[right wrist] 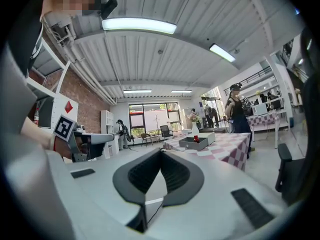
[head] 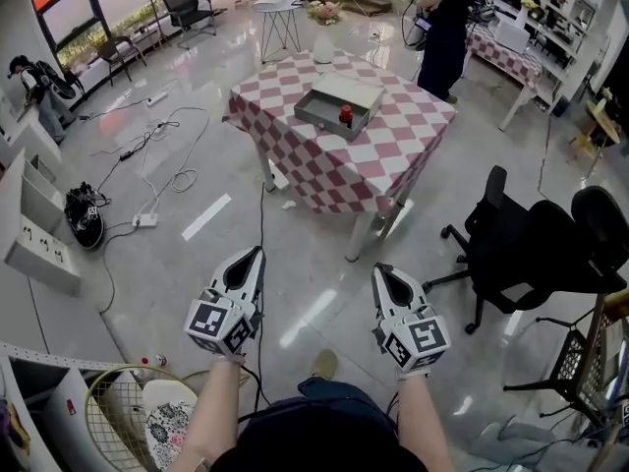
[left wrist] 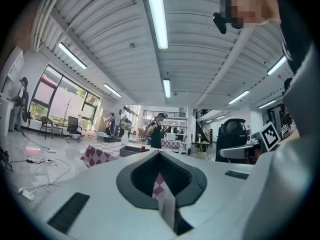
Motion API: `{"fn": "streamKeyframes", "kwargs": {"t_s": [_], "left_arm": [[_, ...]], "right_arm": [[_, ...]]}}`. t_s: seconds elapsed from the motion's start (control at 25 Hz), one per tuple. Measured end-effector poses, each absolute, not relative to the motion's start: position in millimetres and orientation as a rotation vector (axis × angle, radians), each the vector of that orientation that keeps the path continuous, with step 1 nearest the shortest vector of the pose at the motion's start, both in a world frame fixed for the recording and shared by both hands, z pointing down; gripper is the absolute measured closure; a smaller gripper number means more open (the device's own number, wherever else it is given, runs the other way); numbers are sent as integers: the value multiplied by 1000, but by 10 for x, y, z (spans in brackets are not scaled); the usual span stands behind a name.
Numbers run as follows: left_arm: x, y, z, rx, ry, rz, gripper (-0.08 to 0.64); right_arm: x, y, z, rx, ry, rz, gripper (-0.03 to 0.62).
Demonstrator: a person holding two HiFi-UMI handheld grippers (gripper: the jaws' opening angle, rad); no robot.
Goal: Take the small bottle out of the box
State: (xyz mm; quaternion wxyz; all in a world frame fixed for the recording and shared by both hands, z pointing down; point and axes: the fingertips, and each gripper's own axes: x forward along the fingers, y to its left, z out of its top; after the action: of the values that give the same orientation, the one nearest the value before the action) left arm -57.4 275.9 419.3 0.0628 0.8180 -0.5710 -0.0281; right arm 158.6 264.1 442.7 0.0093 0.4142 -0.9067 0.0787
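A grey open box lies on a table with a red-and-white checked cloth, far ahead across the floor. A small red bottle stands upright inside the box. My left gripper and right gripper hang side by side over the floor, well short of the table, both shut with nothing between the jaws. The left gripper view shows its shut tips with the box and bottle tiny in the distance. Beyond the shut tips in the right gripper view are the box and the bottle.
Black office chairs stand to the table's right. A person stands behind the table, and a white vase sits at its far edge. Cables and a power strip lie on the floor at left, near white shelving.
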Motion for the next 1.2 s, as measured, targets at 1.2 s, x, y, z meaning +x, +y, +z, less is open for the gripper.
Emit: {"fn": "streamKeyframes", "kwargs": {"t_s": [1.2], "left_arm": [[-728, 1680, 4381, 2464, -1718, -127, 548]], "right_arm": [[1465, 1528, 4541, 1270, -2831, 286, 588]]}}
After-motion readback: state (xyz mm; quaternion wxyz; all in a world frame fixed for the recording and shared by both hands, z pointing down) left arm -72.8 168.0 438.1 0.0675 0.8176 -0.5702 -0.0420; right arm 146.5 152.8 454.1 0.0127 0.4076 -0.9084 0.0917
